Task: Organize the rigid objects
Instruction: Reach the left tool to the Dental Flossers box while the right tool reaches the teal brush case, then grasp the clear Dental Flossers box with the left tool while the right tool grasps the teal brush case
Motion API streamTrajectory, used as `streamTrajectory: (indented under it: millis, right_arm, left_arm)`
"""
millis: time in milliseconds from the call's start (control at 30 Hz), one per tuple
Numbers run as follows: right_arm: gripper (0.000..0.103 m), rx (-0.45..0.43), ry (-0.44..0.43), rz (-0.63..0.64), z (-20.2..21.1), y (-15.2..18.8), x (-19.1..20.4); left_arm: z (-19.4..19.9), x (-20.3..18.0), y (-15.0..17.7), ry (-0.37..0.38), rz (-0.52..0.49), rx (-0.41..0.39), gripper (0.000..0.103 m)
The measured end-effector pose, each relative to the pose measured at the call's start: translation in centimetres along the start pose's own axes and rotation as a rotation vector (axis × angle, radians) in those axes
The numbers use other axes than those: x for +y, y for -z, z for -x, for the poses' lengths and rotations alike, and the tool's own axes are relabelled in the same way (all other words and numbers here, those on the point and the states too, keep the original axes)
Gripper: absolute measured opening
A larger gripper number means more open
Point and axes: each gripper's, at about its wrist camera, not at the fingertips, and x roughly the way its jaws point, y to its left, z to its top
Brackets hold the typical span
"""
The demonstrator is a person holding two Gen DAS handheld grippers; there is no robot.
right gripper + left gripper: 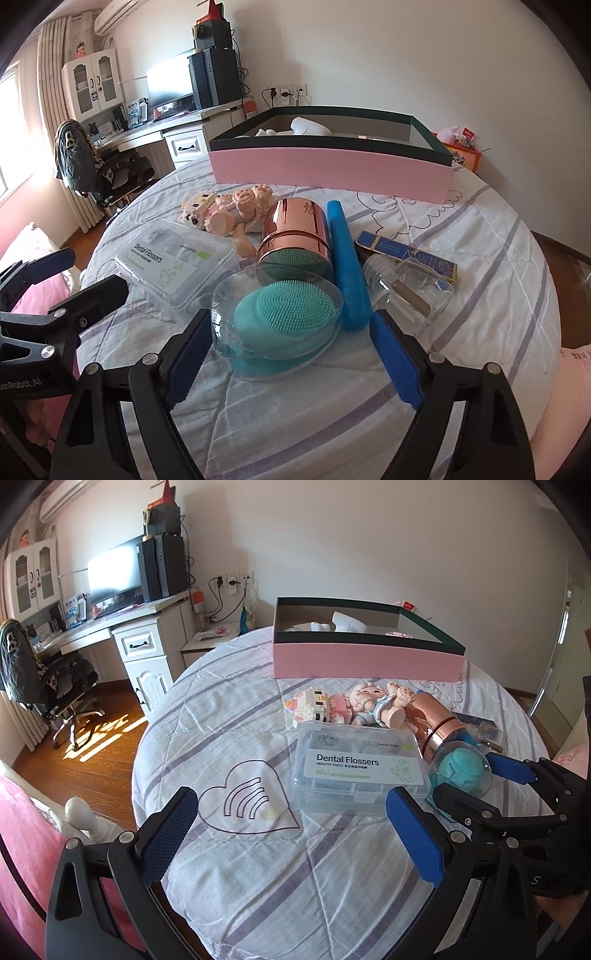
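Between spread pads of right hand-held gripper (291, 354): teal brush case (280, 317), ungripped.

Black gripper (291, 354), blue pads (397, 360)

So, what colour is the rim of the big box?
Dark green, above pink walls, on the box; the right wrist view shows it best.
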Motion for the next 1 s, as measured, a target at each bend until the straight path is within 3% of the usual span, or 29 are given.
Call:
streamTrajectory:
  millis: [333, 567, 800, 1000]
  right_arm:
    - [0.071, -0.001, 0.013, -0.004, 2.1, 1.6, -2.1]
    - [0.071, -0.003, 0.010, -0.022, 2.1, 1.5, -2.7]
    - [0.071, -0.009, 0.004, -0.033, 1.8, 1.5, -2.8]
    - [0.071, -0.020, 0.001, -0.033, 2.1, 1.4, -2.7]
  left_arm:
    - [-2.6, -2.4, -0.7, 0.067, -0.016, 0.049, 0.103]
    - [-5.2, -4.7, -1.2, 0.038, -0.074, 0.130, 0.103]
    - [-6.0, -4.3, -1.7, 0.053, -0.033, 0.111, 0.098]
    - [-4.2, -4.2, -1.2, 0.052, -0.051, 0.062, 0.097]
